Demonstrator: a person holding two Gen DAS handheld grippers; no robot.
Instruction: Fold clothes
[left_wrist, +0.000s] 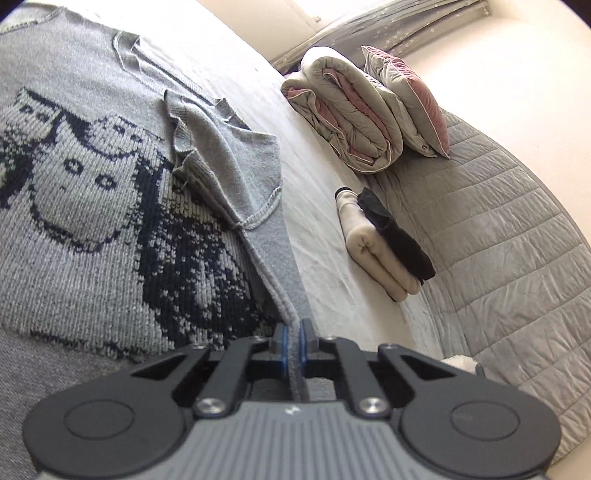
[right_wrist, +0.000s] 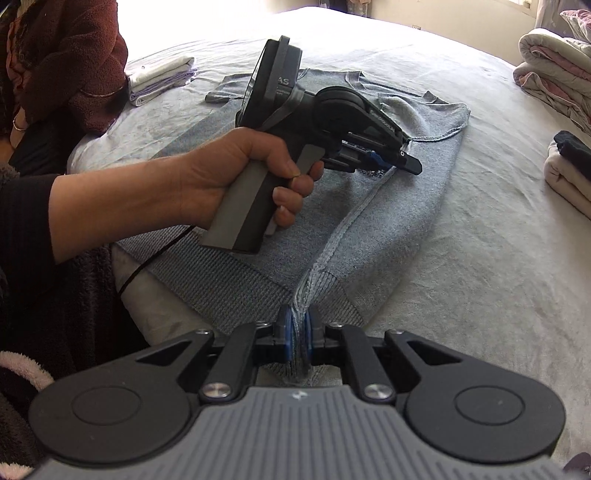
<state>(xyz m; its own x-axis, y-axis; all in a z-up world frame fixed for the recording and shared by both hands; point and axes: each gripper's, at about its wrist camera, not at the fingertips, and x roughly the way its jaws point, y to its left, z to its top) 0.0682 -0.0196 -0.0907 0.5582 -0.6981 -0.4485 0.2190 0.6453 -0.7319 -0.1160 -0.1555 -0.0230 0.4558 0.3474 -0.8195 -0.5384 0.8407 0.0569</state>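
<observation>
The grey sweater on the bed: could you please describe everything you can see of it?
The grey sweater is a knit, lying spread on the bed inside out, its navy cat pattern showing where the side lifts. It has a ribbed hem, stitched seams and a sleeve folded across the body. The right gripper pinches the hem; the left gripper pinches the side edge further up.

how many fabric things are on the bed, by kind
grey sweater, pinched by the left gripper and the right gripper: 1
folded clothes, beige with black on top: 2
folded white and lilac pile: 1
rolled duvet: 1
pillow: 1
total: 6
</observation>
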